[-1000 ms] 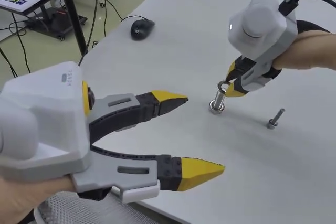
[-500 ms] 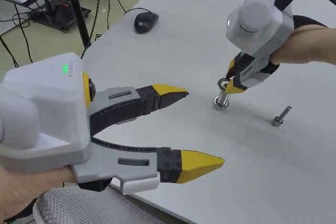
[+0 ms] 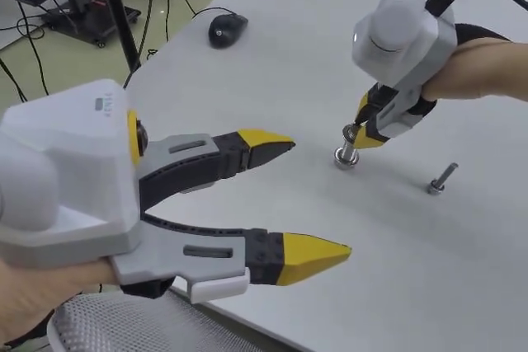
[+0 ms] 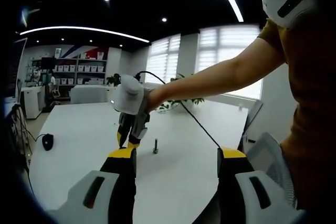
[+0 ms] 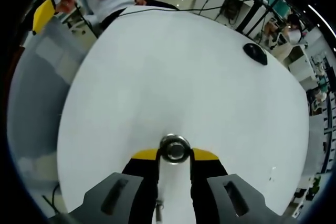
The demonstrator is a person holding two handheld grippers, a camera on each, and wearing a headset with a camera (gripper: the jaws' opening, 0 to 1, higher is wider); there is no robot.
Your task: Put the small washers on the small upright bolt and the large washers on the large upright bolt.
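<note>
White flat workbench (image 3: pixel 272 63): work surface.

Grey, yellow-tipped left gripper (image 3: pixel 322 198): jaws wide apart, empty.

Matching right gripper (image 3: pixel 360 136): clamped on the washer, above the large upright steel bolt (image 3: pixel 346 152).

Small upright steel bolt (image 3: pixel 440 179): stands apart.

Large steel ring washer (image 5: pixel 175 148): at the bolt's top.

Judged step: threading. Next: centre, lower, release.

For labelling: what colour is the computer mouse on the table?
The mouse is black; head view.

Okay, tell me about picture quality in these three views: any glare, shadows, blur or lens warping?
Head view: soft, even light, only a faint shadow beside the large bolt, fairly sharp throughout. Left gripper view: the fisheye bends the ceiling light strip, the windows are blown out, and the room is dim. Right gripper view: a strong fisheye curves the table edge, and the washer in the right claw glints.
</note>
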